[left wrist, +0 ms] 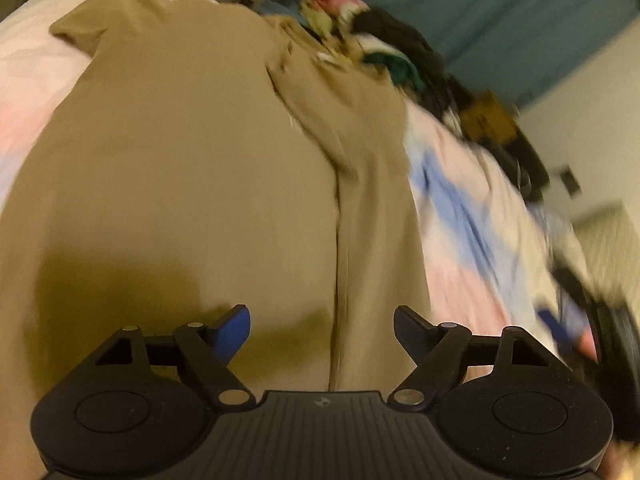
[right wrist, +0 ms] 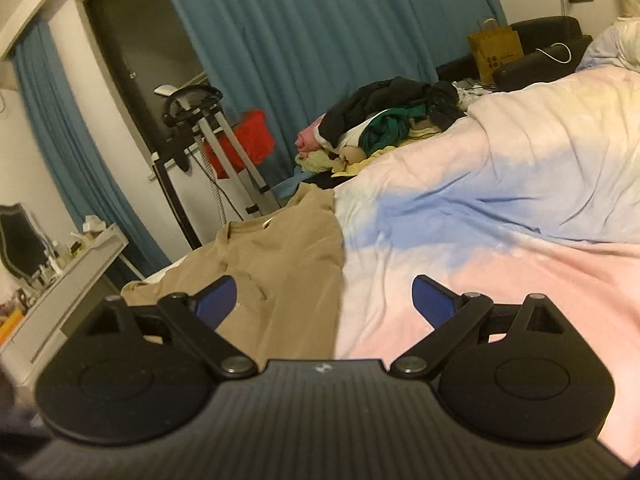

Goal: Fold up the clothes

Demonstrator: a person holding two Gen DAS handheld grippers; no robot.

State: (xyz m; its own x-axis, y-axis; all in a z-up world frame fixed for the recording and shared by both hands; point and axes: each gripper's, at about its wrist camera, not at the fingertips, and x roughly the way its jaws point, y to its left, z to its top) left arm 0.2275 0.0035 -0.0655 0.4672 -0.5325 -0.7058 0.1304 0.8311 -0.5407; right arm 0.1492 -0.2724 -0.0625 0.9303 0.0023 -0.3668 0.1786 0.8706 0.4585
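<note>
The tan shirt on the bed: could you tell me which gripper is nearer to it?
Left. The left gripper hangs open directly over the tan shirt; the right gripper, also open, sits at its edge, half over the bedspread.

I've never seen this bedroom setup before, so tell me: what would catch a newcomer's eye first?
The tan shirt spread flat on the pastel bedspread dominates, filling most of the left wrist view under the open left hand-held gripper. Beyond it, a jumbled clothes pile sits at the bed's far edge, against the teal curtain.
</note>
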